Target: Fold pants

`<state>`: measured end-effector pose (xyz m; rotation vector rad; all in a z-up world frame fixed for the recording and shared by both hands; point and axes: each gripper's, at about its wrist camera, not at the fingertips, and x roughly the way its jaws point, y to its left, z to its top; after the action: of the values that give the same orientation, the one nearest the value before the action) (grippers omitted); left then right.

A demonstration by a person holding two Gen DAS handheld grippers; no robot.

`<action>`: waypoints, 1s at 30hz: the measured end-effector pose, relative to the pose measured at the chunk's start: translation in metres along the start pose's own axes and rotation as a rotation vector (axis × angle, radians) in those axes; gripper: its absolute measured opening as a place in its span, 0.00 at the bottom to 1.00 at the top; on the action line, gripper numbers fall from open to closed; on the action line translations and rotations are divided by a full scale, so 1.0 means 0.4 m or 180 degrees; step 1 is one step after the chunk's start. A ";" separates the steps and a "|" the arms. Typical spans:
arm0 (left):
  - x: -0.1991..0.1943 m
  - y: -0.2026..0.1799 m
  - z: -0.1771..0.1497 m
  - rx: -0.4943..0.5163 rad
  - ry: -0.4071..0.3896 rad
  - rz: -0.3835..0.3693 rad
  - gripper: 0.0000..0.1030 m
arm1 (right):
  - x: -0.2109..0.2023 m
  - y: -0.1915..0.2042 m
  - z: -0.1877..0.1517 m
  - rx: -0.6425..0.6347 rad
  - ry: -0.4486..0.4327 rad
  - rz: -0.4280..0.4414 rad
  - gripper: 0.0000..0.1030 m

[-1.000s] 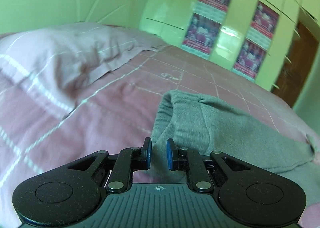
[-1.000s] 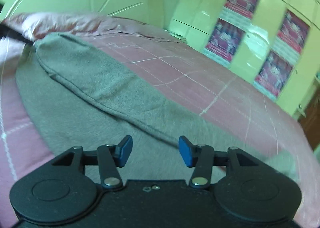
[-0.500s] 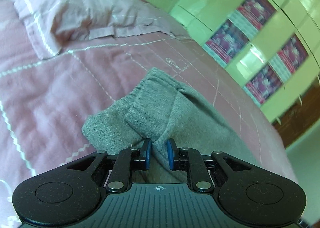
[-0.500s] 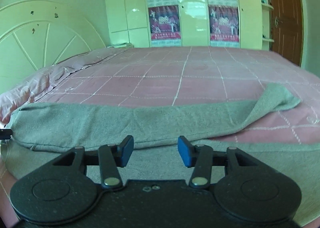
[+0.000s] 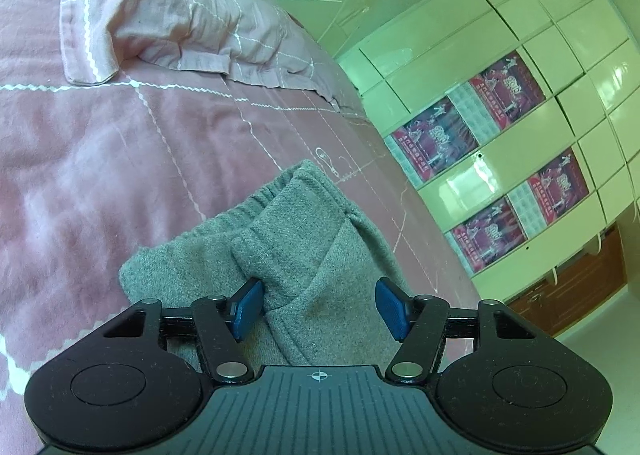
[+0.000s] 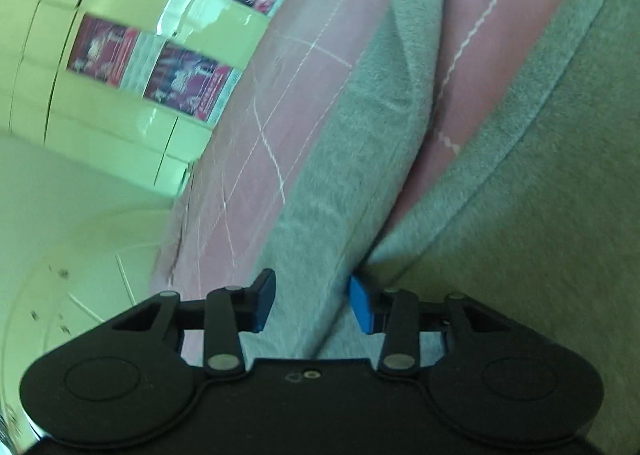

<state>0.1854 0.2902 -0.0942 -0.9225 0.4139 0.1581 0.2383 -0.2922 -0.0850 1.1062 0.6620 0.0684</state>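
Note:
Grey pants [image 5: 304,231] lie on the pink bed cover [image 5: 100,155], the elastic waistband end bunched in a fold. My left gripper [image 5: 321,309] hangs just over that fold with its jaws opening; cloth lies between the blue pads but they do not press on it. In the right wrist view the picture is rolled sideways. There a long folded pant leg [image 6: 360,135] runs between the fingers of my right gripper [image 6: 312,307]. Its jaws are closing and the cloth fills the gap, touching both pads. More of the grey pants [image 6: 540,215] spreads to the right.
A pink pillow [image 5: 160,7] lies at the head of the bed by the pale headboard [image 6: 80,235]. A glossy cream wardrobe [image 5: 520,55] with red posters [image 5: 436,135] stands beyond the bed. A brown door [image 5: 572,287] is at the far right.
My left gripper went from shut on the waistband fold to wide apart, letting it go. My right gripper rolled sideways, dropped to the pant leg and narrowed its jaws around it.

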 end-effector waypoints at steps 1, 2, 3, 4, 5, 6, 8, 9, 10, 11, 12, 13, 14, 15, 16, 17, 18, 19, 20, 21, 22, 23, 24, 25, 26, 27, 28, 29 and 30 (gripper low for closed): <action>0.007 -0.004 0.006 0.0029 0.0032 0.0029 0.47 | 0.006 -0.003 0.009 0.0008 0.0031 -0.0041 0.00; 0.013 -0.006 0.012 0.0056 0.0073 0.0104 0.21 | 0.008 -0.002 0.013 -0.0050 0.0048 -0.0060 0.00; 0.019 0.001 0.024 0.0017 0.0129 0.0111 0.20 | 0.003 0.005 0.014 -0.0165 0.0044 -0.0045 0.00; 0.021 0.007 0.034 -0.0037 0.0153 0.0049 0.20 | -0.007 0.026 0.010 -0.0358 0.0021 -0.0023 0.00; 0.020 0.006 0.041 -0.0011 0.0167 0.0000 0.20 | -0.020 0.049 0.005 -0.0548 0.0002 0.0004 0.00; 0.017 0.004 0.048 0.0044 0.0177 -0.0024 0.20 | -0.031 0.062 0.000 -0.0675 -0.0010 0.0020 0.00; 0.021 -0.003 0.061 0.0075 0.0190 -0.0063 0.20 | -0.052 0.093 0.002 -0.0839 -0.0020 0.0045 0.00; 0.023 -0.007 0.069 0.0069 0.0184 -0.0080 0.20 | -0.060 0.097 0.004 -0.0865 -0.0018 0.0051 0.00; 0.020 -0.008 0.078 0.0037 0.0170 -0.0122 0.20 | -0.067 0.102 0.006 -0.0861 -0.0027 0.0058 0.00; 0.018 -0.014 0.086 0.0019 0.0146 -0.0171 0.20 | -0.075 0.108 0.008 -0.0864 -0.0044 0.0074 0.00; 0.012 -0.022 0.094 0.0017 0.0121 -0.0205 0.20 | -0.083 0.116 0.010 -0.0873 -0.0066 0.0090 0.00; 0.000 -0.031 0.103 0.0014 0.0086 -0.0251 0.20 | -0.096 0.126 0.010 -0.0904 -0.0103 0.0122 0.00; -0.013 -0.039 0.112 0.0031 0.0072 -0.0277 0.19 | -0.113 0.137 0.009 -0.0968 -0.0137 0.0161 0.00; -0.029 -0.047 0.120 0.0079 0.0059 -0.0273 0.19 | -0.130 0.149 0.007 -0.1042 -0.0163 0.0191 0.00; -0.049 -0.051 0.128 0.0134 0.0040 -0.0282 0.11 | -0.149 0.158 0.004 -0.1108 -0.0182 0.0233 0.00; -0.068 -0.051 0.136 0.0181 0.0019 -0.0284 0.00 | -0.169 0.164 0.000 -0.1161 -0.0189 0.0273 0.00; -0.089 -0.046 0.146 0.0222 -0.0013 -0.0261 0.00 | -0.187 0.165 -0.003 -0.1206 -0.0179 0.0293 0.00; -0.105 -0.041 0.153 0.0259 -0.0029 -0.0241 0.00 | -0.205 0.161 -0.012 -0.1240 -0.0161 0.0286 0.00; -0.118 -0.029 0.158 0.0308 -0.0008 -0.0193 0.00 | -0.216 0.152 -0.023 -0.1265 -0.0110 0.0251 0.00; -0.119 -0.013 0.156 0.0316 0.0098 -0.0103 0.00 | -0.219 0.140 -0.033 -0.1305 -0.0049 0.0163 0.00; -0.118 0.004 0.149 0.0279 0.0188 -0.0031 0.00 | -0.218 0.128 -0.045 -0.1364 -0.0021 0.0068 0.00; -0.119 0.017 0.133 0.0241 0.0277 -0.0033 0.00 | -0.215 0.105 -0.054 -0.1353 0.0026 0.0007 0.00; -0.121 0.027 0.107 0.0233 0.0363 -0.0029 0.00 | -0.207 0.096 -0.059 -0.1255 0.0082 -0.0021 0.00; -0.124 0.031 0.084 0.0225 0.0399 -0.0037 0.00 | -0.206 0.084 -0.064 -0.1195 0.0086 -0.0036 0.00; -0.125 0.032 0.061 0.0192 0.0443 -0.0052 0.00 | -0.206 0.077 -0.068 -0.1162 0.0080 -0.0043 0.00; -0.122 0.032 0.037 0.0168 0.0494 -0.0036 0.01 | -0.204 0.073 -0.068 -0.1115 0.0075 -0.0034 0.00; -0.115 0.032 0.015 0.0154 0.0529 0.0013 0.01 | -0.201 0.071 -0.068 -0.1045 0.0075 -0.0025 0.01; -0.107 0.037 -0.001 0.0111 0.0558 0.0054 0.01 | -0.197 0.070 -0.067 -0.1015 0.0086 -0.0038 0.03; -0.095 0.045 -0.014 0.0039 0.0594 0.0062 0.01 | -0.193 0.073 -0.065 -0.1027 0.0092 -0.0064 0.03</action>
<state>0.1439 0.2980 -0.0949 -0.9245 0.5962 0.0871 0.1699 -0.2861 -0.0322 0.7893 0.6615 0.1685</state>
